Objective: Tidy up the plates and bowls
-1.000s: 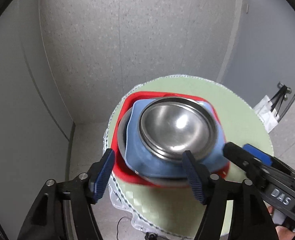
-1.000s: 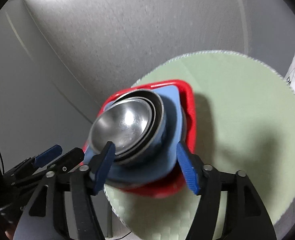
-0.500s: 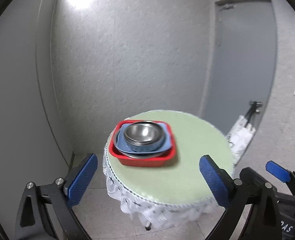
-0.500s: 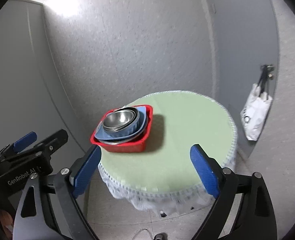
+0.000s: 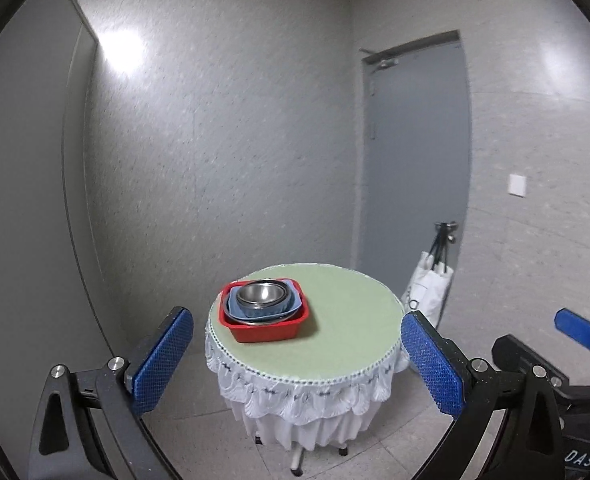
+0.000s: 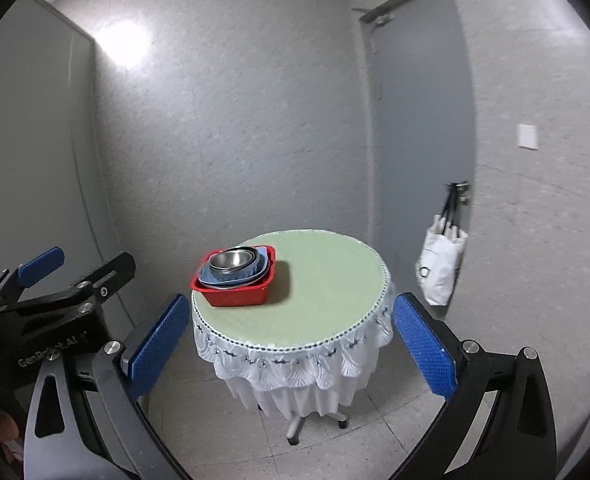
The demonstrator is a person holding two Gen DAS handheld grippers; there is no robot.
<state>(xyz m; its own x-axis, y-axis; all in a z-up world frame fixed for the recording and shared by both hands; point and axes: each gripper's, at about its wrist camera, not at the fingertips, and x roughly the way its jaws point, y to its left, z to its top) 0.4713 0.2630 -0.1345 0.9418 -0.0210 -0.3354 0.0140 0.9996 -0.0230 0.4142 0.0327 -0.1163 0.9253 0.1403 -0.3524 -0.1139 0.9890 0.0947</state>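
Left wrist view: left hand-held gripper (image 5: 297,354) and right hand-held gripper (image 6: 291,342) gaping wide, empty; steel bowls (image 5: 262,295) nesting in red tub (image 5: 263,330) near surface (image 5: 347,332) left edge, task looking finished.

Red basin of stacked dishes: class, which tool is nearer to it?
Left, slightly. The left tool faces the red basin almost head-on; the right tool, jaws opening and empty, stands further right, both well back.

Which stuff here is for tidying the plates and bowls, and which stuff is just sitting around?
For the job:
- red tub
- blue dish nested in it
- metal bowls stacked on top
- left gripper and right gripper, both open and empty

Just sitting around:
- round table
- white bag hanging by the wall
- grey door
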